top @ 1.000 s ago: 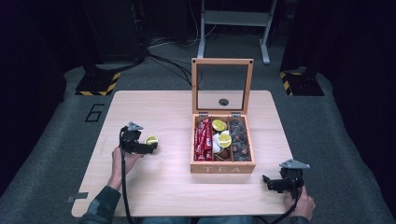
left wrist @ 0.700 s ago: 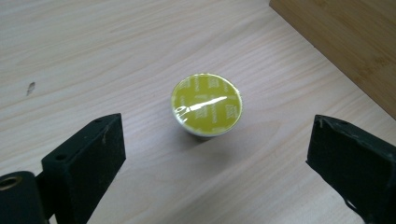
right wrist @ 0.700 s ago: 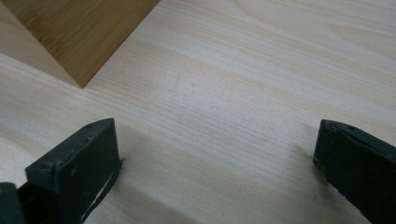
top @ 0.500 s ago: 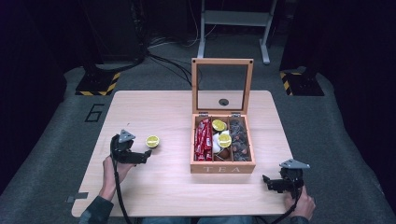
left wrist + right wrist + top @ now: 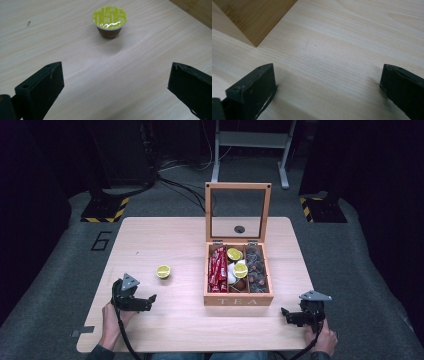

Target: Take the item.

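My left hand-held gripper (image 5: pixel 116 82) spread, nothing between jaws; round foil-topped capsule (image 5: pixel 109 21) upright on pale wood-grain tabletop (image 5: pixel 140 62); right hand-held gripper (image 5: pixel 328 85) spread.

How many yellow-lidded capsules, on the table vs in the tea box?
On the table: 1, capsule
In the tea box: 2, capsules and
Total: 3

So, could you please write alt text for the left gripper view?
A coffee capsule with a yellow-green foil lid stands alone on the pale wooden table. The left gripper has its two black fingers wide apart in the foreground, short of the capsule and touching nothing.
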